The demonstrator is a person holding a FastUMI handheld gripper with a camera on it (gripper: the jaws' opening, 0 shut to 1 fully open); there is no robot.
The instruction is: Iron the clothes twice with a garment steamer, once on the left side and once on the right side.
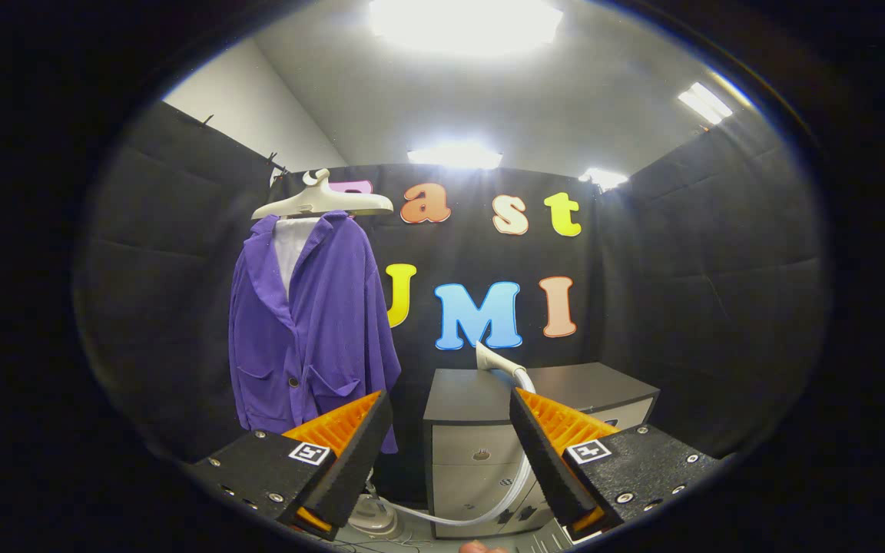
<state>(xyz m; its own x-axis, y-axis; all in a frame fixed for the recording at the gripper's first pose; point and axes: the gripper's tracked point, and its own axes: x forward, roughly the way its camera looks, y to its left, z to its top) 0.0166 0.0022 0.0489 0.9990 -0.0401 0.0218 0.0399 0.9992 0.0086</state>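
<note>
While the claw (450, 442) hangs released, the steamer head (491, 359) lies on the cabinet (565, 384) beyond it.

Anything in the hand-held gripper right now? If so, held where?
Nothing held. The hand-held gripper is open, fingers spread with only air between. The steamer head rests on the cabinet beyond them.

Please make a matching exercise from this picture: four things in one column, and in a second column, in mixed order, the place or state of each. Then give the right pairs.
Things:
1. purple jacket
2. steamer head
3. steamer hose
4. gripper

Places or states:
A. lies on top of the grey cabinet
B. open, holding nothing
C. hangs on a white hanger
D. runs down in front of the cabinet's drawers to the steamer base on the floor

Pairs: 1-C, 2-A, 3-D, 4-B
</note>
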